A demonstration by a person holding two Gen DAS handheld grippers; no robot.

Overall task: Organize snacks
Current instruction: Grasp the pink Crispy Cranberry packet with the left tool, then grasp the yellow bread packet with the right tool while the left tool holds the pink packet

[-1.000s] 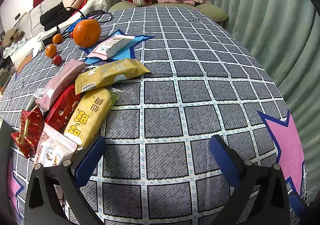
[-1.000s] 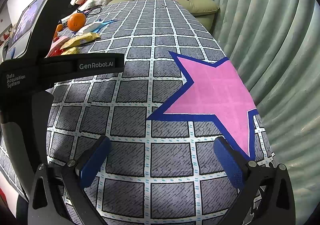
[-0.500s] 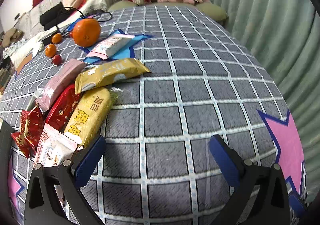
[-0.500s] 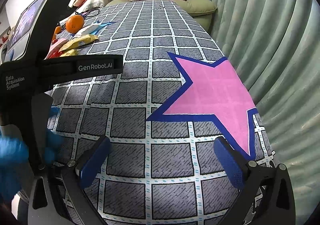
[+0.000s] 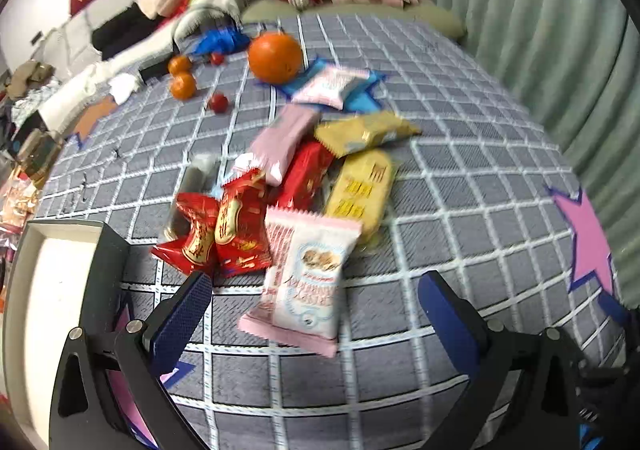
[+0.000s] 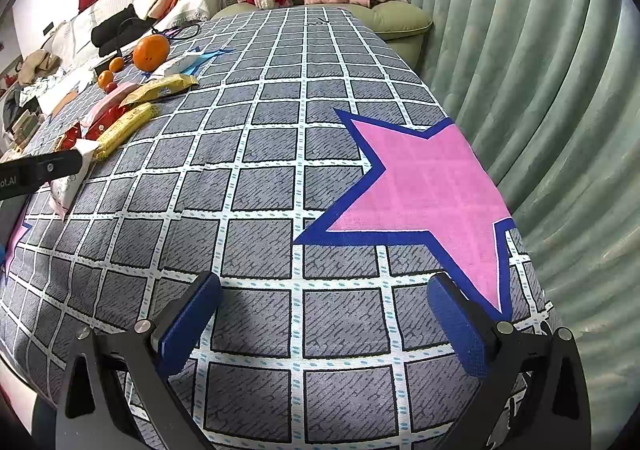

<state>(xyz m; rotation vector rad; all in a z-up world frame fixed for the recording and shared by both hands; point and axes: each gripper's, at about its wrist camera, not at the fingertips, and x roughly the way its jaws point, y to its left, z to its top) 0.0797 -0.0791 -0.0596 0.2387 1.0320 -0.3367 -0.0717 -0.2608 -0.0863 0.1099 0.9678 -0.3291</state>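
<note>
Grey checked tablecloth with pink stars covered the table, its left half carrying a heap of about nine crinkly foil snack packets: pink, red, yellow. One large orange and two small ones lay beyond. Left gripper and right gripper both gaped wide, empty.

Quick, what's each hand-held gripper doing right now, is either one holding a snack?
Left hand-held gripper: open, holding nothing.
Right hand-held gripper: open, holding nothing.
</note>
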